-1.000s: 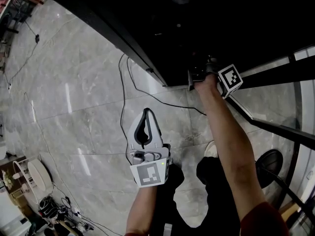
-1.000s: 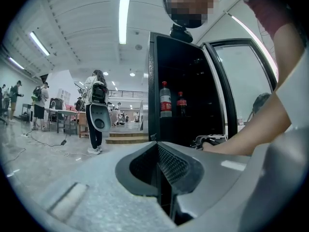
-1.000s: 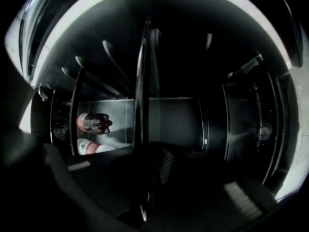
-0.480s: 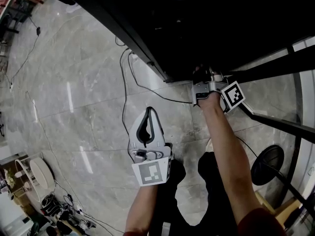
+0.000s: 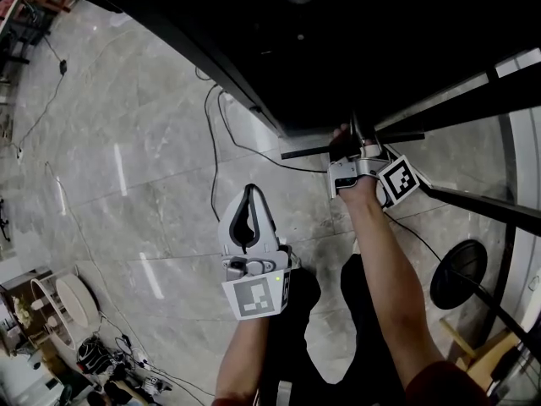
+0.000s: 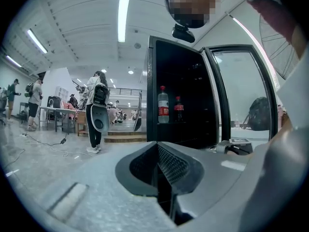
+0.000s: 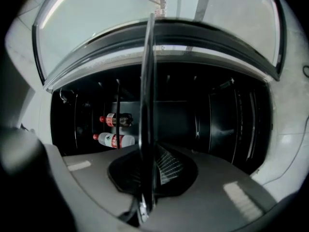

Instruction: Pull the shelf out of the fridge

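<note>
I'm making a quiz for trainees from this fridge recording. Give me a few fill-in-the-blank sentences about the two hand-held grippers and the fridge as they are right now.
The right hand-held gripper is shut on the thin edge of the ____. The left hand-held gripper, jaws together, holds ____. Inside the open fridge, ____ bottles are visible.
Missing words: shelf; nothing; two.

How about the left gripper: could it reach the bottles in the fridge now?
Probably yes. The fridge door stands open and, seen from the left gripper, the bottles stand in plain sight with nothing in front. Its fingers are shut and empty, so they'd need opening.
</note>
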Tool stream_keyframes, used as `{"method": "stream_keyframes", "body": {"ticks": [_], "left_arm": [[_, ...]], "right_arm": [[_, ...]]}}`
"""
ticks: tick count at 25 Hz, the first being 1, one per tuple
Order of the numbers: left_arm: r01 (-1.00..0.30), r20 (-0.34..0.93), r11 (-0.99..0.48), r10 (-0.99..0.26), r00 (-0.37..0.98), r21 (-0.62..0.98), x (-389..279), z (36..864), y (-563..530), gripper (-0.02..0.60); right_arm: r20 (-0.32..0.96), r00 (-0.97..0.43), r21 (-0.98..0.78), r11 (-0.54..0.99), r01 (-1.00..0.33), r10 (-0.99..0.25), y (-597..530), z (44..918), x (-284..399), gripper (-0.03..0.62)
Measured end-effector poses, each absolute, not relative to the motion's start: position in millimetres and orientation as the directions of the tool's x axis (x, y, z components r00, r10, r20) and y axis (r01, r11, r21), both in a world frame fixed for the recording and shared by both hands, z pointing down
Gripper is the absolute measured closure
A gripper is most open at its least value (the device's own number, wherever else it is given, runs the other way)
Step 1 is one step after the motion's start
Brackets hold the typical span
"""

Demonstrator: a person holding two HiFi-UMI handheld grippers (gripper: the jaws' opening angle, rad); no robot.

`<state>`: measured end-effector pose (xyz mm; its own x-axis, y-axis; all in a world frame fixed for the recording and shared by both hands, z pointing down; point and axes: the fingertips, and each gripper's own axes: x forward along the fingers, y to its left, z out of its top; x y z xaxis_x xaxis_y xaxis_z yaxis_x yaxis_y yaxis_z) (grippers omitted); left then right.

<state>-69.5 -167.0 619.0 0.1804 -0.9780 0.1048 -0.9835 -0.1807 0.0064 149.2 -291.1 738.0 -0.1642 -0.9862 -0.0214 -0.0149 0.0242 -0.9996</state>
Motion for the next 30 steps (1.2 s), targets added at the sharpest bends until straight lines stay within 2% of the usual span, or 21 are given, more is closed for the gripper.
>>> {"method": "stream_keyframes", "body": {"ticks": [22,25,30], "left_arm": [[-0.971,0.125,-0.239,-0.964,0.236,-0.006,-81.0,515.4,-148.5,0.583],[-0.972,0.161,-0.236,-0.959,0.234,0.004,-83.7,497.1,-134.7,0.583],[-0.980,0.120,-0.199,-0.973,0.196,-0.015,-95.2,446.7,-121.3,0.583]], "right_arm": [[0.064,-0.142,-0.997,-0.069,0.034,-0.988,-179.6,656.8,149.2,0.585],[0.067,-0.162,-0.997,-0.071,0.021,-0.984,-162.3,630.3,149.4,0.585],[0.101,-0.211,-0.994,-0.106,0.012,-0.972,-128.4,592.1,142.7,0.585]]}}
